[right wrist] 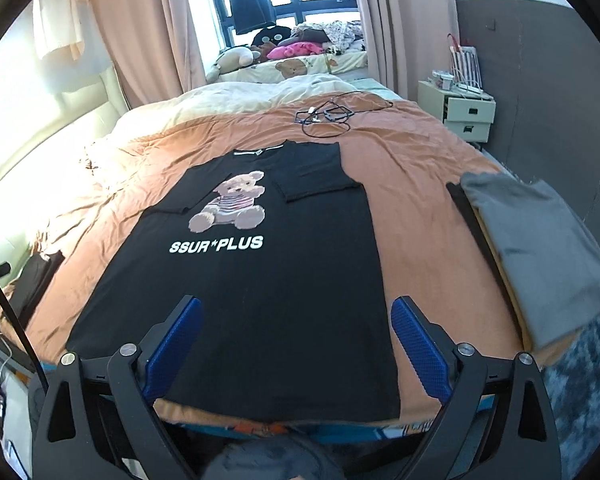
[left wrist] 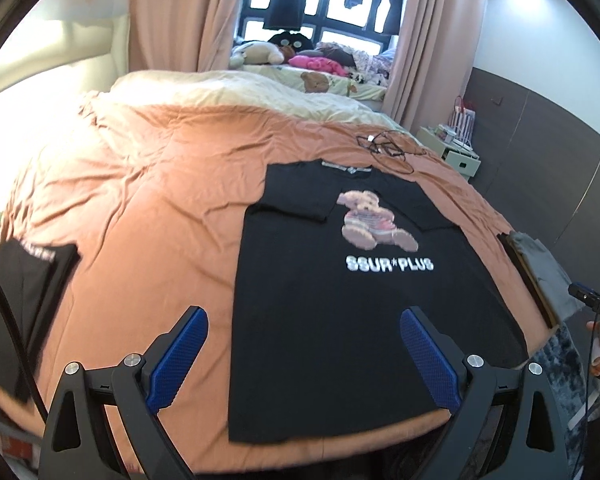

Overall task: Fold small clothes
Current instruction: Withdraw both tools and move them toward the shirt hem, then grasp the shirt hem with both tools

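**On the bed: tee laid flat, both tongs open**

On the orange cover we see the black tee spread face up, hem at the near edge, collar away from us. Both sleeves are folded in over the chest, either side of the bear print. Left tongs hover above the tee's near left corner, jaws spread wide, holding nothing. Right tongs hover above the hem, jaws equally wide, also empty. Right of the tee we note a grey folded stack; left of the tee, a dark folded garment. Beyond the collar lies a black cable tangle.
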Demonstrator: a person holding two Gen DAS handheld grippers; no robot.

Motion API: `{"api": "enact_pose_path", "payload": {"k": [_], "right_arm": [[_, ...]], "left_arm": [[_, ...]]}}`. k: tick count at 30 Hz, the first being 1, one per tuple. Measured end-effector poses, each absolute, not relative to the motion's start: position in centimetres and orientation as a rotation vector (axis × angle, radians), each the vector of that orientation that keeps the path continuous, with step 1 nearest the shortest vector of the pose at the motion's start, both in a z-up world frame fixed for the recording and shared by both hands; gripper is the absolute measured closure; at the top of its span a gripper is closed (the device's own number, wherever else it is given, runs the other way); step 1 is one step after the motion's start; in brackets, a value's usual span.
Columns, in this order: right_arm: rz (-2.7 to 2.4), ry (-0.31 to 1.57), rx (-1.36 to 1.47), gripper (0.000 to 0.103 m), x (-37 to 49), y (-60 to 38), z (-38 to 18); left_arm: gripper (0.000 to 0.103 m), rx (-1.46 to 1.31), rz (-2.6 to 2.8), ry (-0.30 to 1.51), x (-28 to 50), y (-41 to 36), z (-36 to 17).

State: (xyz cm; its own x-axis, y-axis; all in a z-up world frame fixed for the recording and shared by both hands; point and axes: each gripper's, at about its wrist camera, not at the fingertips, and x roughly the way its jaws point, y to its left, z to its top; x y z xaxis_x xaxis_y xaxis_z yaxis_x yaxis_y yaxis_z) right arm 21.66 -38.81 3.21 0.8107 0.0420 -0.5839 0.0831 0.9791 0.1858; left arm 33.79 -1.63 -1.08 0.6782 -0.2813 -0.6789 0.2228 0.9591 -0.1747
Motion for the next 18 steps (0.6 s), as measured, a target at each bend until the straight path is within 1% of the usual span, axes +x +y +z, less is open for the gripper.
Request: {"api": "enact_pose_path", "payload": {"k": [5,8,9,14,17,18], "right_arm": [[-0.024,0.630,0.249,0.008,18.9,-39.7,1.6],[-0.010,0.637,0.289,0.017,17.4,-40.4,0.0],[-0.008,0.641,0.297,0.021,17.2,-40.6,-0.4],[-0.003,0.663,0.368,0.031,16.2,-42.3,-2.8],[-0.001,0.668,0.408,0.039,15.9,-43.1,-4.1],[0.003,0.670,0.423,0.042,15.8,-43.3,-4.7]], "left_arm": [[0.005,-0.110,-0.243,0.781,30.5,0.2,-2.6],[0.006,-0.134,-0.228,0.790,29.0,1.2,-4.0],[0.006,-0.152,-0.224,0.797,28.5,1.8,-4.7],[0.029,-0.232,-0.215,0.837,26.9,3.8,-7.7],[0.038,-0.270,-0.208,0.866,26.3,4.3,-9.9],[0.040,-0.282,-0.208,0.874,26.1,4.5,-10.6]]}}
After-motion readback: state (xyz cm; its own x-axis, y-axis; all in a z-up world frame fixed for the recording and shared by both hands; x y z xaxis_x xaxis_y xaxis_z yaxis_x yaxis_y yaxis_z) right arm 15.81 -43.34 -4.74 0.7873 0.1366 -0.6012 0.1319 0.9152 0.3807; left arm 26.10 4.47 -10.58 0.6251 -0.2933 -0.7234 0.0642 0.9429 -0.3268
